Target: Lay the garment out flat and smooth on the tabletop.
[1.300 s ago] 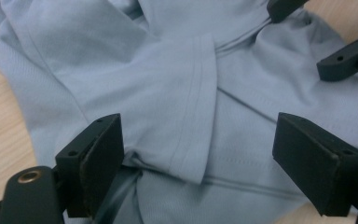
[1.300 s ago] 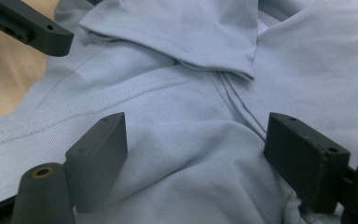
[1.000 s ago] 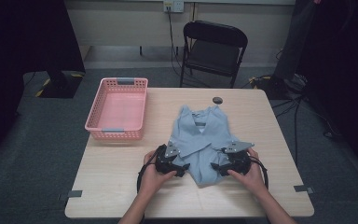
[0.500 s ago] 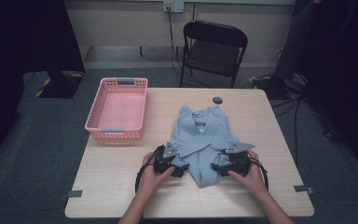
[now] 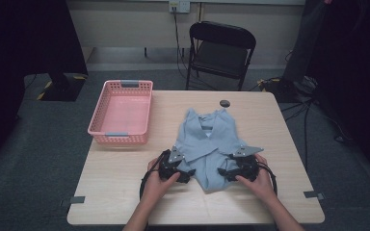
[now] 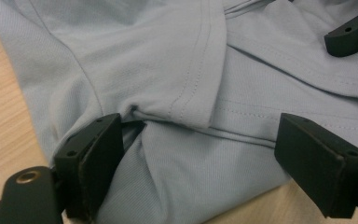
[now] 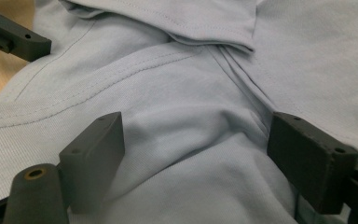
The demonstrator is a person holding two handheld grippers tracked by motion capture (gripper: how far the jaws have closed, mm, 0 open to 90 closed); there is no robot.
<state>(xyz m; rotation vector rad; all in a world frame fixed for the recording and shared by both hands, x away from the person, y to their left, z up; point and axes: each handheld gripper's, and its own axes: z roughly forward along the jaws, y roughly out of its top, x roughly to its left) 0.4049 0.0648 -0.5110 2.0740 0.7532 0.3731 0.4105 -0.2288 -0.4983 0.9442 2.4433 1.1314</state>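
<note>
Wooden table (image 5: 125,192), pink basket (image 5: 121,113) at its left. Light-blue polo shirt (image 5: 207,139) lies mid-table, long axis running away from me, collar far, hem near. My left gripper (image 5: 187,174) and right gripper (image 5: 222,173) flank the near hem, equally close. Both sets of jaws stand wide open over the cloth, gripping nothing yet.

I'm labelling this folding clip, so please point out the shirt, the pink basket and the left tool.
shirt (image 5: 207,139): high view, on the light blue chest panel.
pink basket (image 5: 123,138): high view, on its near rim.
left tool (image 6: 196,158): left gripper view, midway between its open jaws, over the cloth.
</note>
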